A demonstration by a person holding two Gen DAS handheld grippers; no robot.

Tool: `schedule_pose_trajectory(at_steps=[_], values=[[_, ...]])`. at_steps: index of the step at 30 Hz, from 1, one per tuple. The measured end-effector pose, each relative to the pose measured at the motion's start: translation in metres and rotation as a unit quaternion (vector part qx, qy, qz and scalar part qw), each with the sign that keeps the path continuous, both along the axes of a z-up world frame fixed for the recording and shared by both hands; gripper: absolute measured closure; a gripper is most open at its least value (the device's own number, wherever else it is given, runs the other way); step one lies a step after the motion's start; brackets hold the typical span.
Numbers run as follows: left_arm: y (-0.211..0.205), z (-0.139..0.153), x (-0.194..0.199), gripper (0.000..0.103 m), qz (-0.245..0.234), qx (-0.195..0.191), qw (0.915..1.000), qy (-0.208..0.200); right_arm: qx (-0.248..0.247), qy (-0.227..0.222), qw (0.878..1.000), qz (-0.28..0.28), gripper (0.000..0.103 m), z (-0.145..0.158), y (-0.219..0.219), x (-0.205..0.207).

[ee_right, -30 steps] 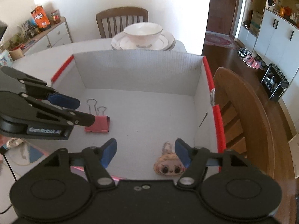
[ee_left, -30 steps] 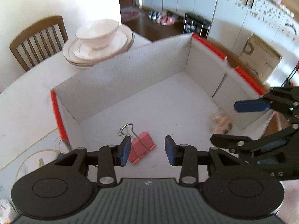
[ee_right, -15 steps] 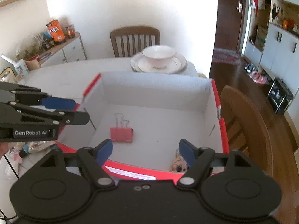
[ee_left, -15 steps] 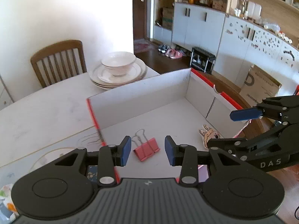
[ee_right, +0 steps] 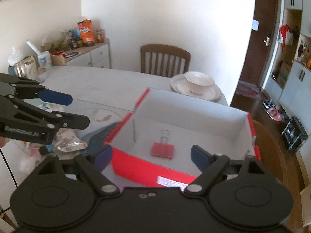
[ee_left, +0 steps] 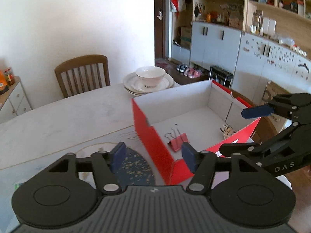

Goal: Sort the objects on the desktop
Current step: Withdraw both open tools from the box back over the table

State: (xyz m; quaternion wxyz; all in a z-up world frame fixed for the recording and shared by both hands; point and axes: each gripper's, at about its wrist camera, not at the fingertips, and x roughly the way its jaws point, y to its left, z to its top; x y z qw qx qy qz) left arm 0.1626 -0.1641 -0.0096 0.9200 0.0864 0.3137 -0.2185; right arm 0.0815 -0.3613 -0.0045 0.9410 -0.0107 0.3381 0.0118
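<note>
1. The pink metal binder clip [ee_left: 177,140] lay on the floor of the red-sided cardboard box [ee_left: 153,141].
2. Both the left gripper [ee_left: 152,156] and right gripper [ee_right: 149,155] hung spread, holding nothing.
3. The clip looked light, stiff and slippery; its body seemed the best place to grip.

— Can you make out the small figure [ee_left: 227,131] in the red box [ee_left: 155,145]?

— Only partly: from your left wrist view the box's near wall covers its lower part, and from the right wrist view you can't see it at all.

— And the clutter [ee_right: 66,141] left of the box?

— Blurred in your right wrist view; your left gripper [ee_right: 77,111] covers part of it. I can't name the pieces.

— The dark speckled thing [ee_left: 134,167]?

— Your left gripper's fingers [ee_left: 118,156] hide its near edge; what it is I can't tell.
</note>
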Motion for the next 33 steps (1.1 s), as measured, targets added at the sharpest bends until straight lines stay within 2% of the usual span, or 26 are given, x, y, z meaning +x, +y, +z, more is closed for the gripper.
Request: schedule_pose_trajectory(at_steps=[8,10,14,17,21,23,24,25,33], values=[[0.053,0.005,-0.029,0.031,0.020,-0.008,0.9996,-0.017,0.005,-0.014,1.000,0.027,0.004,0.004,0.049,0.002],[0.064,0.004,-0.035,0.027,0.022,-0.006,0.9995,-0.021,0.010,-0.016,0.999,0.030,0.003,0.005,0.060,0.003],[0.090,0.001,-0.047,0.024,0.036,-0.008,0.9989,-0.028,0.016,-0.013,0.999,0.032,0.001,0.004,0.079,0.008],[0.112,-0.005,-0.053,0.024,0.046,-0.011,0.9987,-0.020,0.020,-0.006,0.999,0.029,0.001,-0.001,0.094,0.013],[0.142,-0.016,-0.055,0.018,0.063,-0.019,0.9978,-0.002,0.028,0.004,0.999,0.019,0.001,-0.011,0.113,0.021],[0.157,-0.025,-0.055,0.011,0.070,-0.023,0.9972,0.014,0.033,0.009,0.999,0.015,0.001,-0.017,0.120,0.026],[0.165,-0.029,-0.054,0.003,0.074,-0.024,0.9967,0.022,0.033,0.013,0.999,0.013,0.001,-0.021,0.124,0.029],[0.171,-0.034,-0.053,0.000,0.078,-0.025,0.9962,0.030,0.032,0.017,0.999,0.012,0.001,-0.024,0.128,0.032],[0.215,-0.068,-0.051,0.000,0.093,0.002,0.9940,0.057,0.021,0.039,0.999,0.012,0.001,-0.051,0.161,0.057]])
